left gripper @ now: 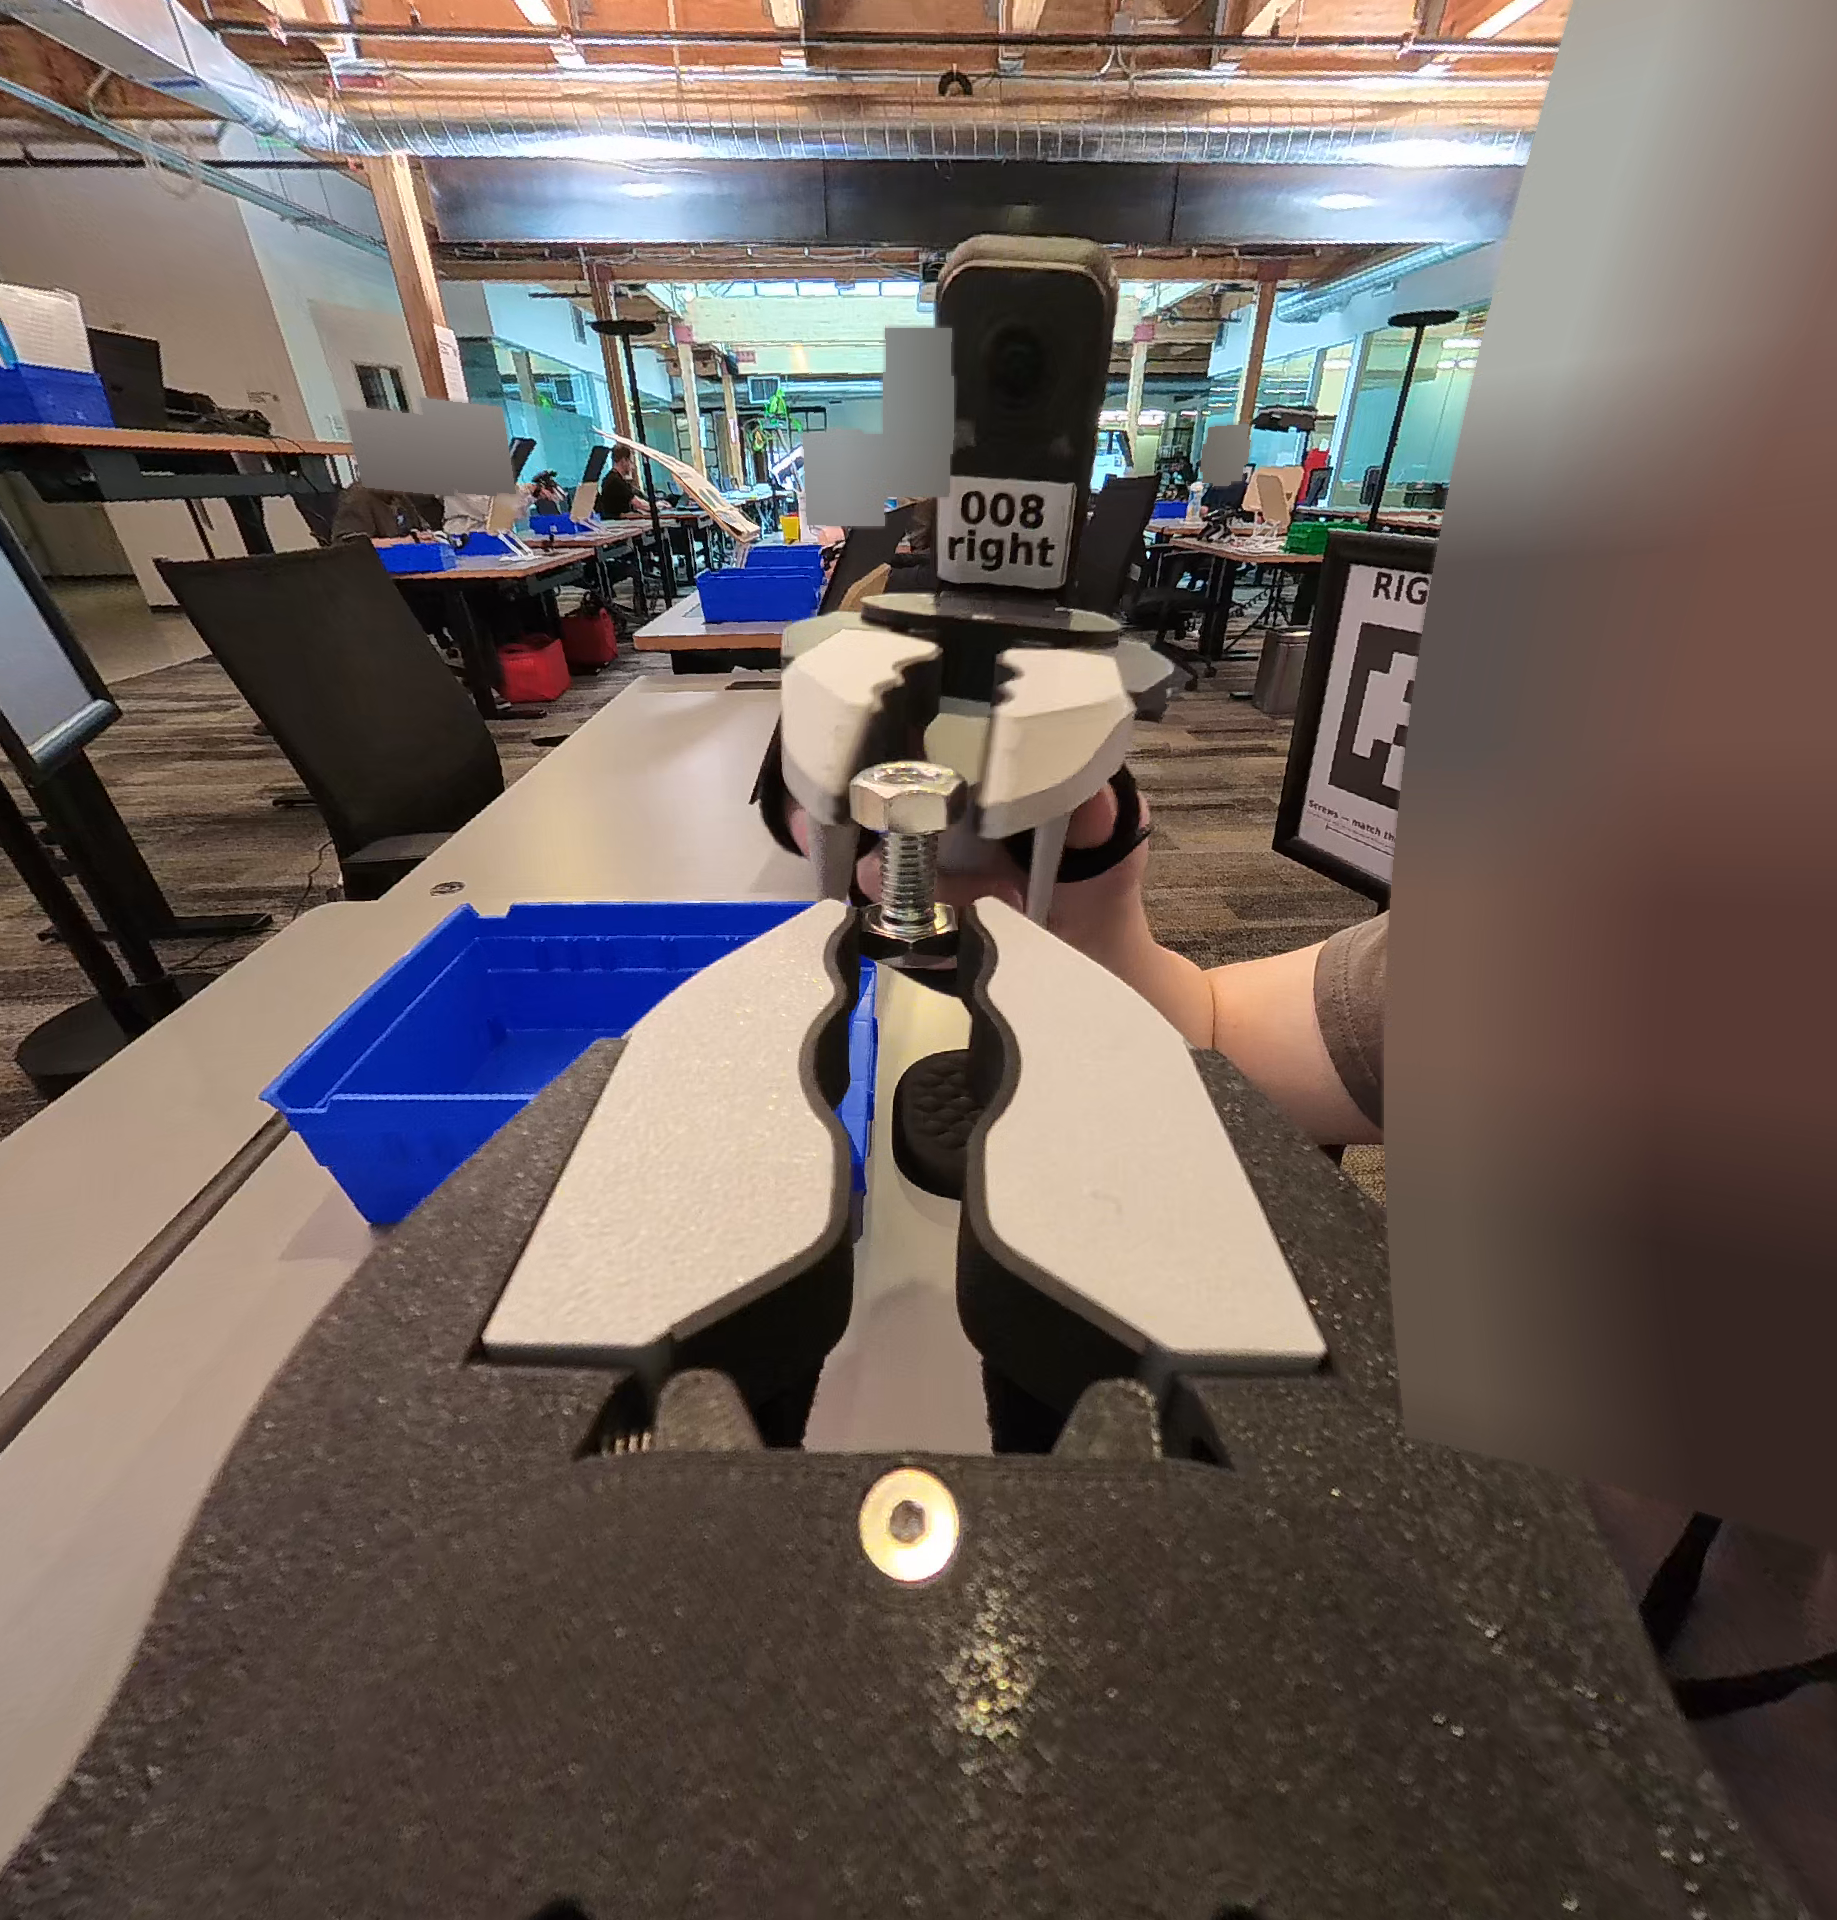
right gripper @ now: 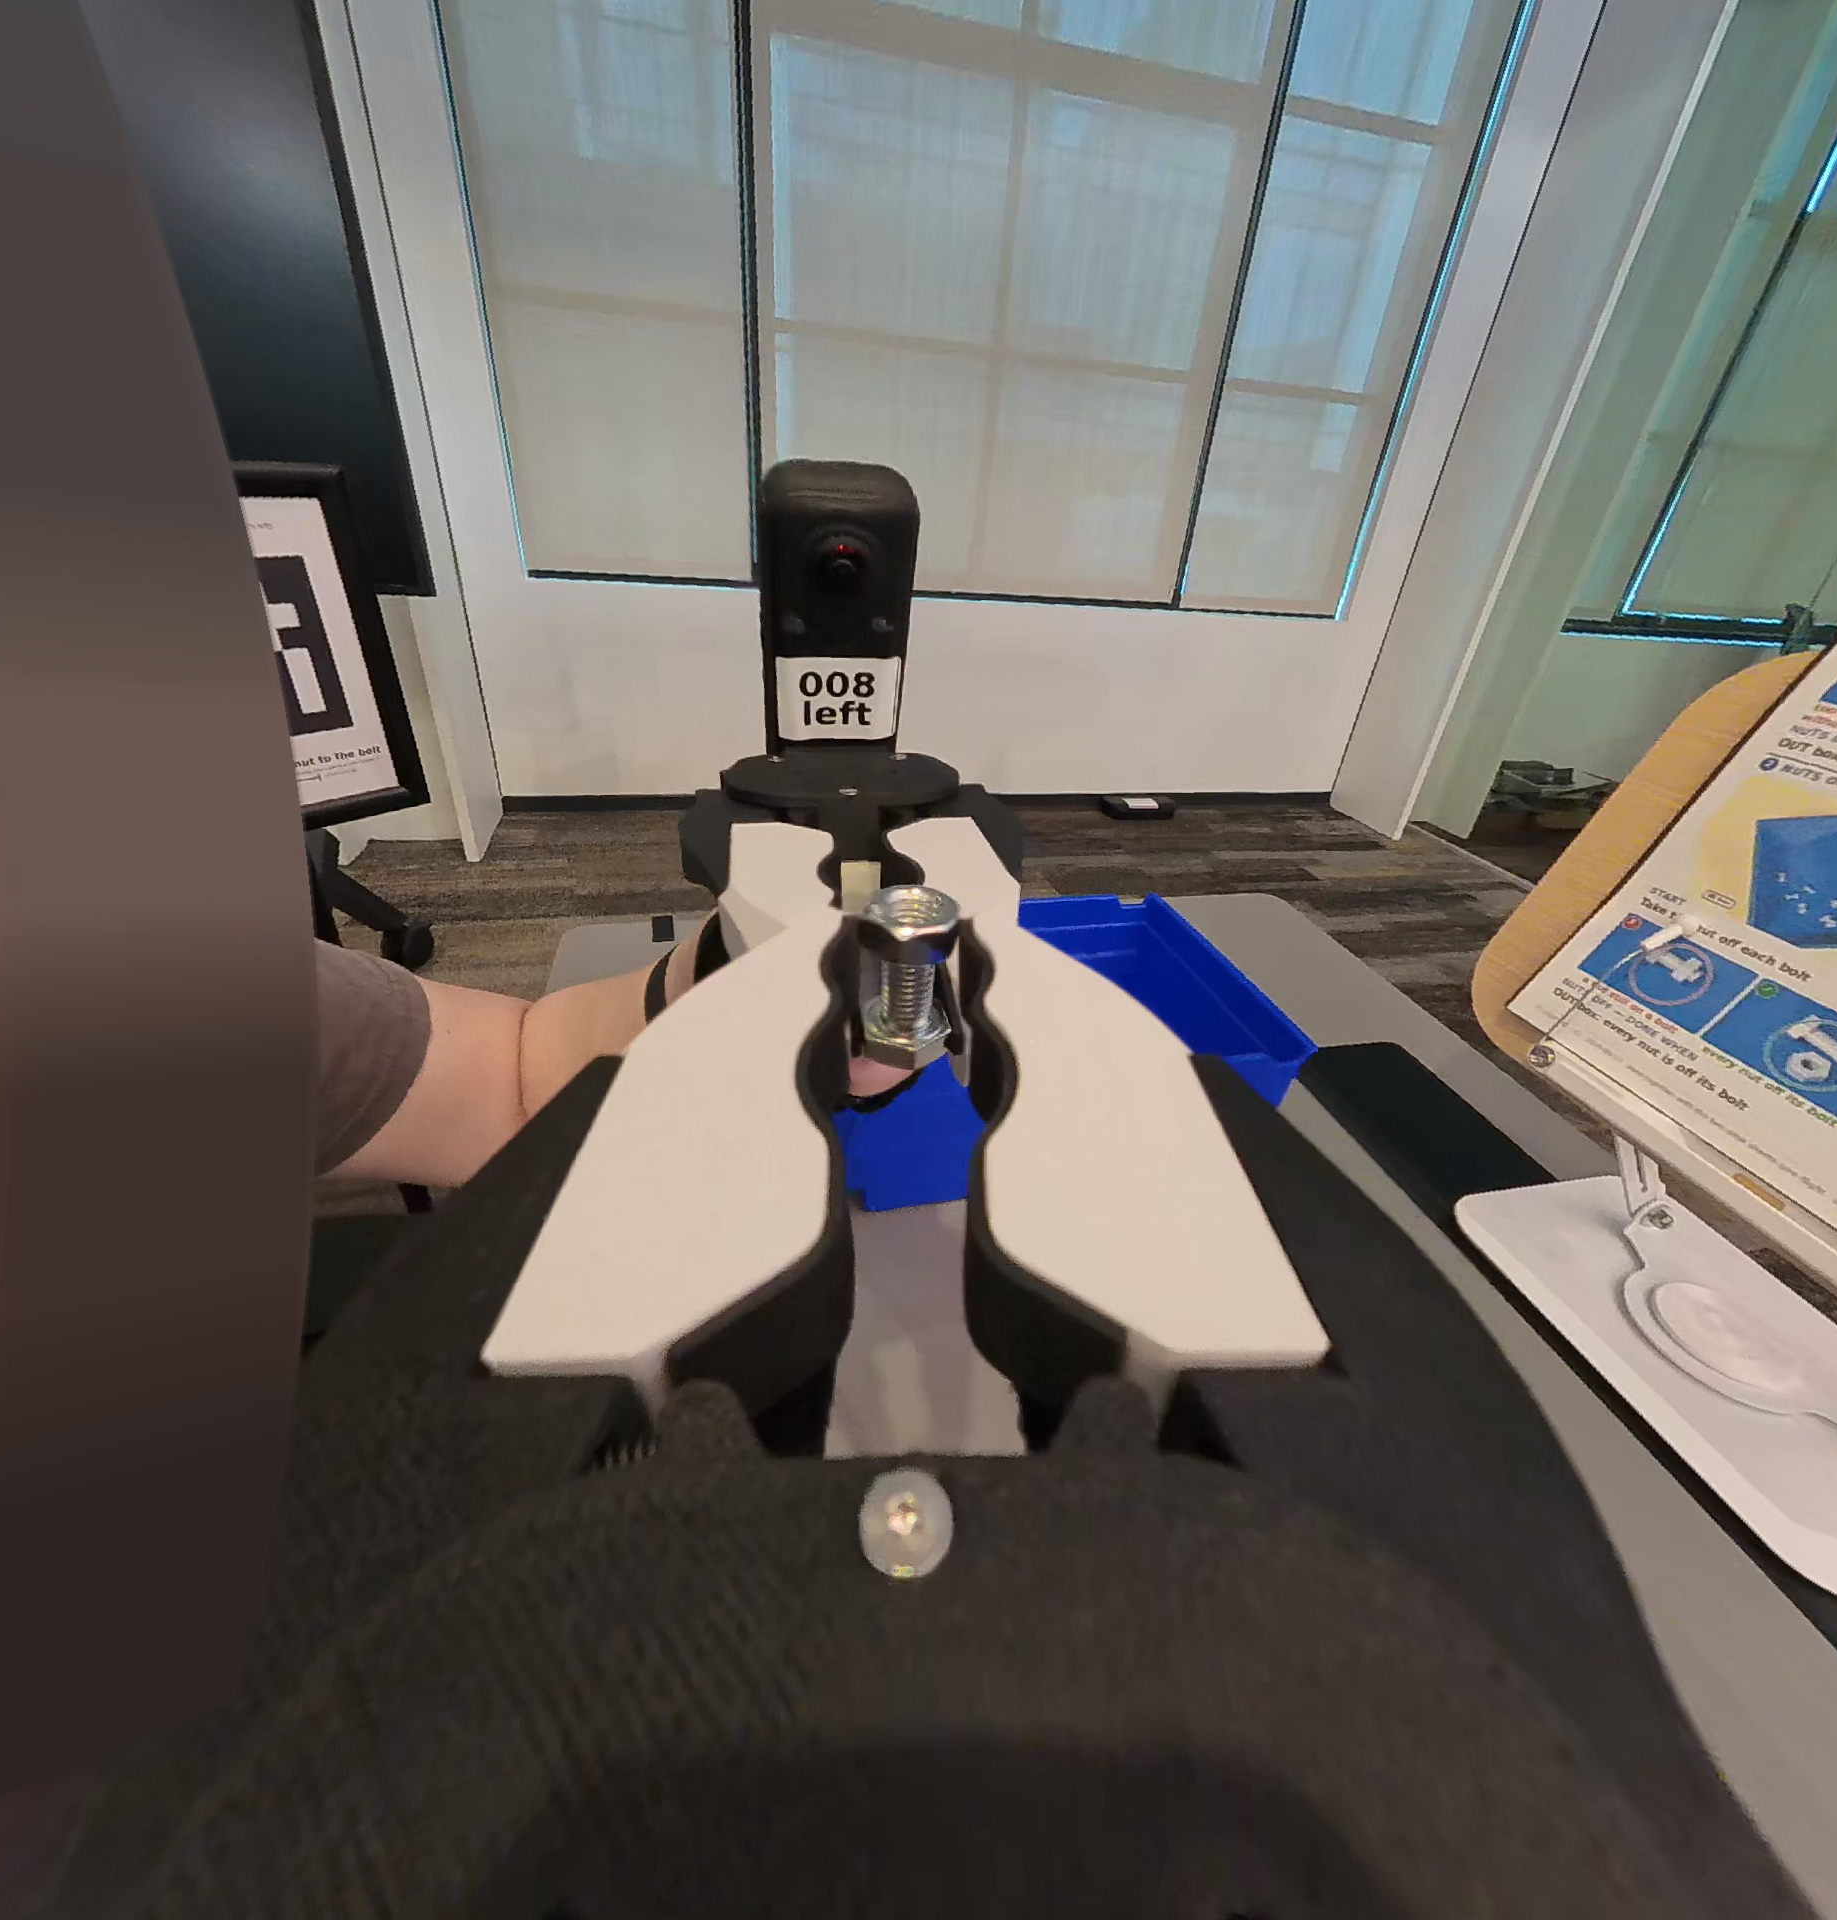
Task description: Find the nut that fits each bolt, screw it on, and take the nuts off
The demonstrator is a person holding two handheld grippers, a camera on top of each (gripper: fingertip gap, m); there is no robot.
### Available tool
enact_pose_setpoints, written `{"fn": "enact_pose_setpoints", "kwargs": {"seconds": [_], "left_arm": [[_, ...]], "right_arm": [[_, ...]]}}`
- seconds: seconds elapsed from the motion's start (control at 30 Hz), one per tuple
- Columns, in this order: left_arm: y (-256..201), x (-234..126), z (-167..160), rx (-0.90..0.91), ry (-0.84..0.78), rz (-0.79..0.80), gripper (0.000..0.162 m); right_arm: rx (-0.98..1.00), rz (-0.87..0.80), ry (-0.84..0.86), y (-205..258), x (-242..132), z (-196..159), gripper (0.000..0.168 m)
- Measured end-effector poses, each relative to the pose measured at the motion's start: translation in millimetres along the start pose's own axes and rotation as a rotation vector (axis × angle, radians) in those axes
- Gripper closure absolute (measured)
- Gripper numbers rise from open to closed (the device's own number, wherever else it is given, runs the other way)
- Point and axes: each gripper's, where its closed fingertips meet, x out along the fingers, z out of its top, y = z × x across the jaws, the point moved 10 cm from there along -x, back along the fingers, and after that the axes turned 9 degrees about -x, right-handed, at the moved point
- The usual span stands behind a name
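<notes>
A silver hex bolt (left gripper: 906, 862) with a nut (left gripper: 906, 925) on its thread is held in the air between my two grippers, which face each other. My left gripper (left gripper: 906, 914) is shut on the nut. My right gripper (right gripper: 906, 930) is shut on the bolt's head (right gripper: 898, 1039), and the nut (right gripper: 909, 920) sits at the thread's far end. The right gripper (left gripper: 935, 800) shows beyond the bolt in the left wrist view. The left gripper (right gripper: 872, 883) shows beyond it in the right wrist view.
A blue bin (left gripper: 478, 1039) stands open on the grey table (left gripper: 114, 1247) under the grippers; it also shows in the right wrist view (right gripper: 1153, 977). An instruction sheet on a stand (right gripper: 1724, 935) is at the right. A framed sign (left gripper: 1361, 727) stands nearby. A person's forearm (left gripper: 1278, 1018) reaches in. Left and right tips are no more than a few centimetres apart.
</notes>
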Motion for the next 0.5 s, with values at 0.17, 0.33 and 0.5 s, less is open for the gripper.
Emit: {"fn": "enact_pose_setpoints", "kwargs": {"seconds": [0.17, 0.33, 0.5], "left_arm": [[-1.8, -0.4, 0.6, 0.007, 0.002, -0.018, 0.145], [-5.8, 0.6, 0.4, 0.009, 0.012, -0.079, 0.145], [-6.7, 0.7, 0.7, 0.016, 0.012, -0.080, 0.145]], "right_arm": [[0.002, 0.038, -0.015, -0.3, -0.5, 0.2, 0.150], [0.075, 0.173, -0.059, -3.9, -0.7, -2.0, 0.150], [0.052, 0.169, -0.054, -2.5, -1.2, -0.6, 0.150]]}}
